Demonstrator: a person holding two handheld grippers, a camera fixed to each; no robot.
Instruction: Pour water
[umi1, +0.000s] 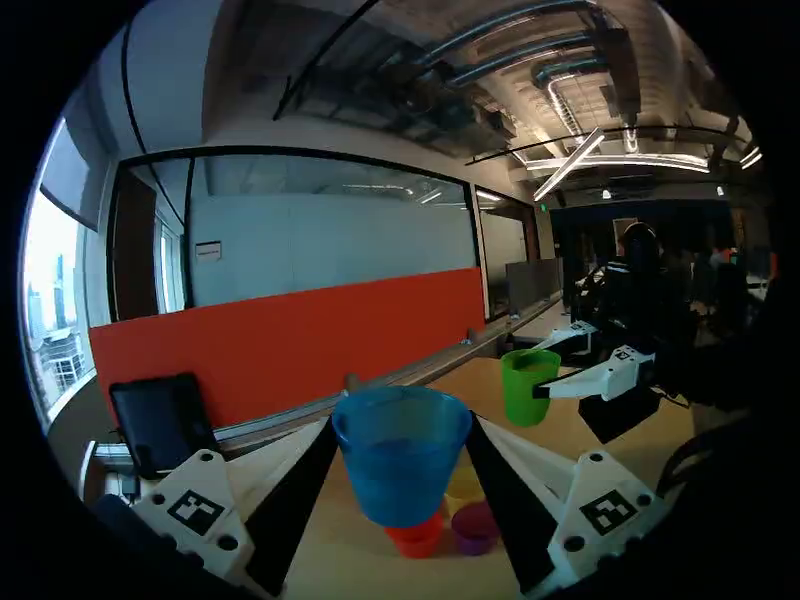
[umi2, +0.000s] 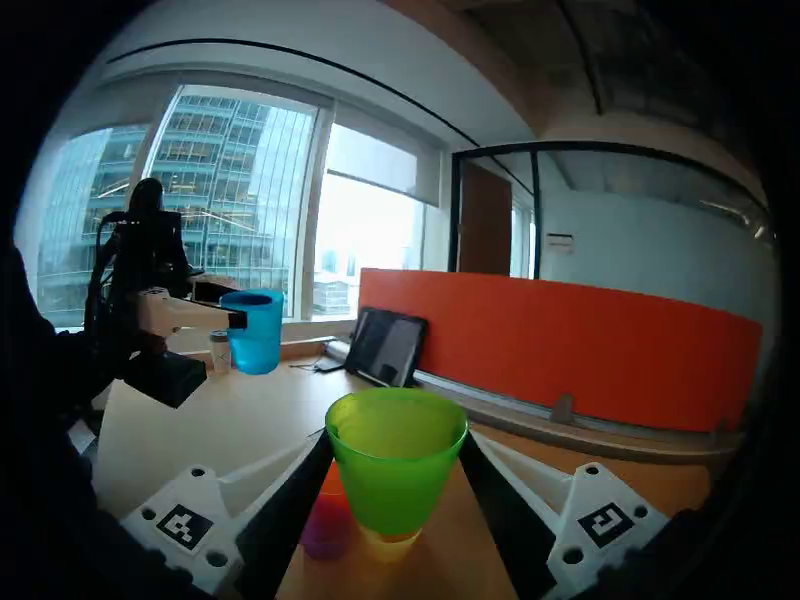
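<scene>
Blue cup (umi1: 402, 470), seemingly part-filled, is clamped in the left gripper (umi1: 402, 440); the right gripper (umi2: 396, 445) pinches the green cup (umi2: 397, 480) — both aloft, well apart. Tilting before rims align (or a slipping squeeze) would likely spill onto the surface (umi2: 200, 420).

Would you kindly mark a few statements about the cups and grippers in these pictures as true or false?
1. The left gripper grips a blue cup. True.
2. The right gripper grips a red cup. False: it grips a green cup.
3. The blue cup is tipped over. False: it is upright.
4. The partition is orange. True.
5. A purple cup sits beneath the blue cup. True.
</scene>
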